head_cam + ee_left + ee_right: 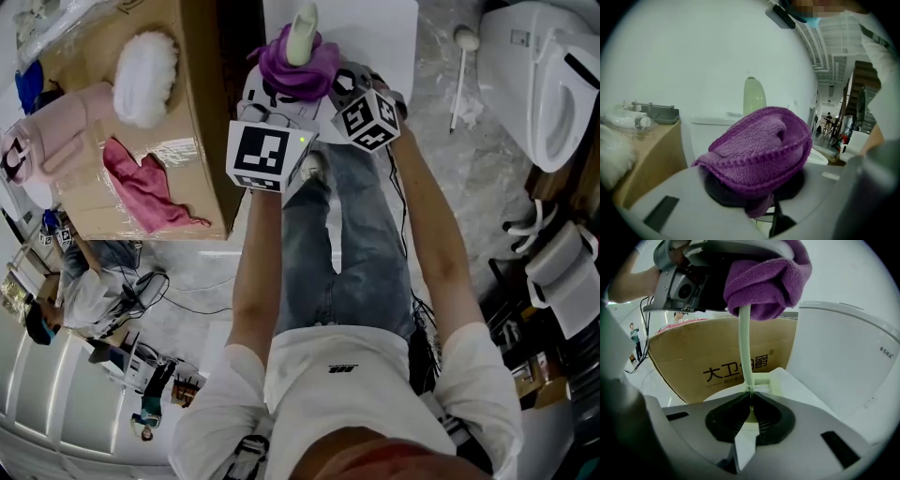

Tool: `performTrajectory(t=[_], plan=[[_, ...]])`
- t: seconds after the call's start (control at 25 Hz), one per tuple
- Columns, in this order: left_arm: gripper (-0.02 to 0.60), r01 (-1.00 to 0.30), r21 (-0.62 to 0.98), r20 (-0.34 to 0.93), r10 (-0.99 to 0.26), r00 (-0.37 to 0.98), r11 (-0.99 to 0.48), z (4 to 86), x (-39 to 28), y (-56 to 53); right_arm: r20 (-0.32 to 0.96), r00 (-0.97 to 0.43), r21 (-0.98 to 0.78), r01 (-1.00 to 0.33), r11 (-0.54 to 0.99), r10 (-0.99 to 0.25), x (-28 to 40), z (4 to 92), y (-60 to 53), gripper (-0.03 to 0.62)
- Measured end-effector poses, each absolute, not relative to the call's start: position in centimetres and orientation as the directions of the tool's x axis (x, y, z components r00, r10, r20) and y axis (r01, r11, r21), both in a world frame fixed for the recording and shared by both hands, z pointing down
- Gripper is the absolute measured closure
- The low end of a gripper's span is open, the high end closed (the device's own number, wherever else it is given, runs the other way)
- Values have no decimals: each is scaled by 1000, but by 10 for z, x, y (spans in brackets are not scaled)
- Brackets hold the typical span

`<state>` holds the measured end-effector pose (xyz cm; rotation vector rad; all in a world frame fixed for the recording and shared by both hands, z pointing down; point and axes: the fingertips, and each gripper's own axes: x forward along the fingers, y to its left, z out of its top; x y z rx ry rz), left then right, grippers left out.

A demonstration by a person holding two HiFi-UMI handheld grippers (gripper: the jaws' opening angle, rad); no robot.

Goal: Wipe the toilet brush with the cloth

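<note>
A purple cloth is bunched round the upper part of a pale green toilet brush handle, whose rounded tip sticks out above it. My left gripper is shut on the cloth, and the handle tip shows behind it. My right gripper is shut on the thin green shaft lower down, with the brush's pale head just beyond the jaws. In the right gripper view the cloth hangs over the shaft. Both marker cubes meet in the head view, in front of the person's knees.
A cardboard box stands at the left, with a pink rag, a white fluffy duster and a pink plush item on it. A white toilet is at the right. A white brush lies on the floor.
</note>
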<state>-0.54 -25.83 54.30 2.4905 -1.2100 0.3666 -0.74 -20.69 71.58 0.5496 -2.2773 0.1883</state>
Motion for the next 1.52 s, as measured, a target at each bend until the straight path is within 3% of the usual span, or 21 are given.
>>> performTrajectory(t=[0.96, 1.52], plan=[[476, -814, 220, 502, -652, 567, -538, 673, 4, -242, 704, -619, 44, -451, 891, -348, -6, 715, -208, 572], [471, -820, 243, 542, -628, 558, -519, 670, 3, -241, 711, -608, 51, -458, 888, -354, -5, 715, -208, 572]])
